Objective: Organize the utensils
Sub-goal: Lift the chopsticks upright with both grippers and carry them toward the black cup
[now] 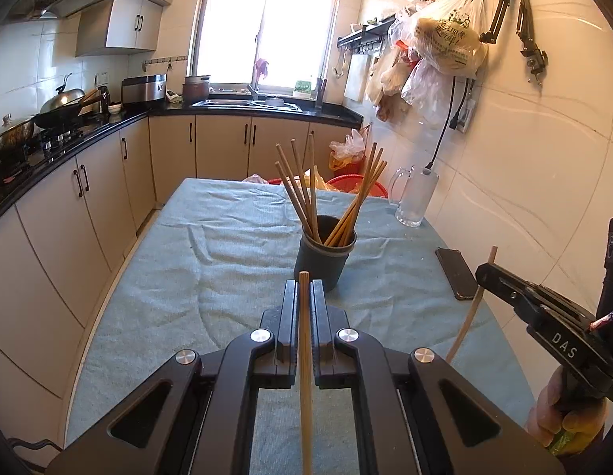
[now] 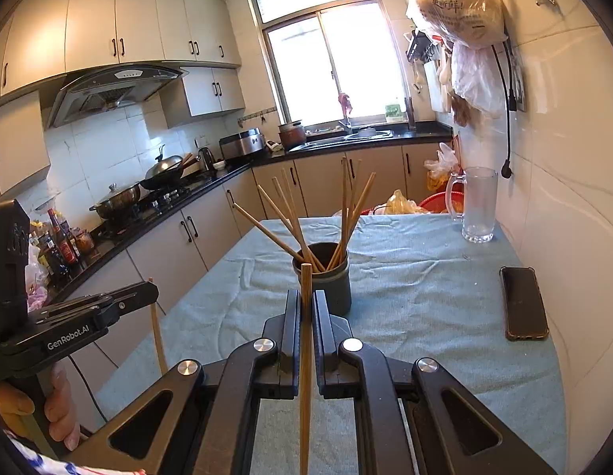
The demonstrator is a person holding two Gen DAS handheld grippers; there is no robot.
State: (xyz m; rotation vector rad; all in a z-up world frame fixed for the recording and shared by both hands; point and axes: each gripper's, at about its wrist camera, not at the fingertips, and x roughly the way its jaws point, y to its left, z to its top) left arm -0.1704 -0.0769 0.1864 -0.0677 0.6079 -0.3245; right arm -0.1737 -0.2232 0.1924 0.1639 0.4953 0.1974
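Closest to each camera is a single wooden chopstick pinched between two black fingers. Seen from the left wrist, the left gripper is closed tight on one chopstick, which runs up the middle of the view with its blunt end poking just past the fingertips. From the right wrist the right gripper is likewise clamped on its own chopstick, held the same way. Each gripper also shows from the side in the other's view, with its stick hanging below the fingers and a hand on the handle.

Just beyond both sets of fingertips stands the dark round holder on the blue-green cloth that covers the table. It already has a spread of chopsticks leaning out to either side. Neither held stick is over the rim yet; both sit short of it.

To the right lie a dark phone and, further back near the wall, a glass mug.

No loose chopsticks show on the cloth, so the job looks nearly done: these two seem to be the last, and what remains is to carry them over the holder and drop them in.
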